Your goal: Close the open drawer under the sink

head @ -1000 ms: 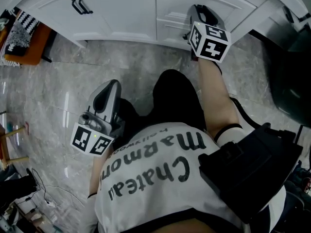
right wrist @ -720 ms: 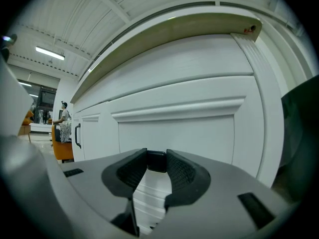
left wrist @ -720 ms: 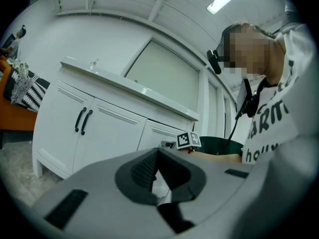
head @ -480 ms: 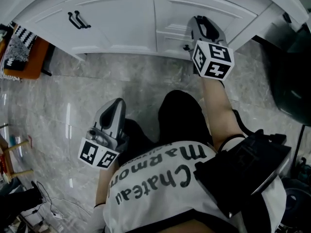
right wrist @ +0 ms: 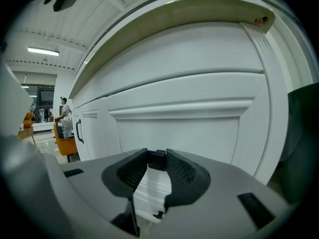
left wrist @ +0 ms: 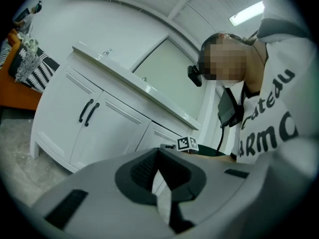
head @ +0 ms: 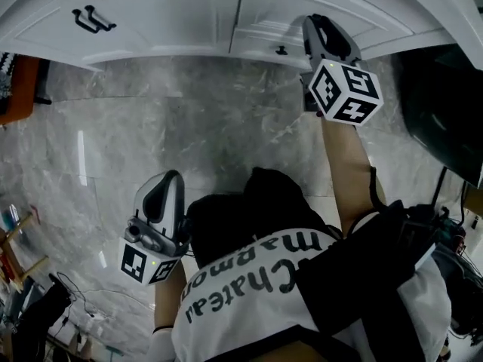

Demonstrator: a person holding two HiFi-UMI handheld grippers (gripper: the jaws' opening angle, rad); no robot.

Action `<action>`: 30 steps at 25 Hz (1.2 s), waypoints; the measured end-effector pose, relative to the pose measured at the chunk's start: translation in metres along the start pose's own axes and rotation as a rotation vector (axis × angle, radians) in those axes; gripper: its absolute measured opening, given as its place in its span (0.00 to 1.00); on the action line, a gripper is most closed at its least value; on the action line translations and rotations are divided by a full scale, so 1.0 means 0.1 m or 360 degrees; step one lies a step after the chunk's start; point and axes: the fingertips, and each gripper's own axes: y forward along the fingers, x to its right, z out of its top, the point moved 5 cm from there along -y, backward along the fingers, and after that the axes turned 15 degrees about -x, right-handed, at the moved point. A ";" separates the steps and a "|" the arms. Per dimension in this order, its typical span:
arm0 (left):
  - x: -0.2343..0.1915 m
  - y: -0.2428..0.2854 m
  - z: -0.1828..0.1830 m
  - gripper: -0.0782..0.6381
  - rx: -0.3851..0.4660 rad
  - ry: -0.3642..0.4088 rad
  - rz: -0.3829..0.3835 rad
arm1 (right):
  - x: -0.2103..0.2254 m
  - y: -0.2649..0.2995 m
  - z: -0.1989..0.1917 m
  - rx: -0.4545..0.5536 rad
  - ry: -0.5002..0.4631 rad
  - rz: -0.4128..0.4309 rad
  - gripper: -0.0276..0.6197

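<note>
Shirt lettering (head: 249, 270) fills the lower centre of the head view. Lower left, the left gripper (head: 167, 181) hangs over the marble floor (head: 189, 119), its tips together on nothing. Upper right, the right gripper (head: 318, 26) is clamped on the black knob (right wrist: 158, 158) of the white drawer (right wrist: 199, 138), which sits at the frame's top edge. Cabinet doors (head: 151, 13) with black handles (head: 89, 17) stand upper left.

Glossy floor (head: 189, 127); smooth painted drawer (head: 258, 42)
</note>
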 end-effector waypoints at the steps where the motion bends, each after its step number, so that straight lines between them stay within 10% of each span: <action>1: 0.03 -0.05 0.05 0.12 -0.0018 -0.0023 0.0013 | 0.00 0.01 0.01 -0.0039 0.0018 -0.0001 0.24; 17: 1.14 -1.01 1.60 0.12 -0.0095 -0.0231 0.0197 | -0.09 -0.63 0.21 -0.0854 0.0371 0.0084 0.15; 30: 1.89 -1.15 3.12 0.12 0.0131 -0.0102 0.0057 | -0.81 -2.75 1.27 -0.0692 0.0557 0.0723 0.06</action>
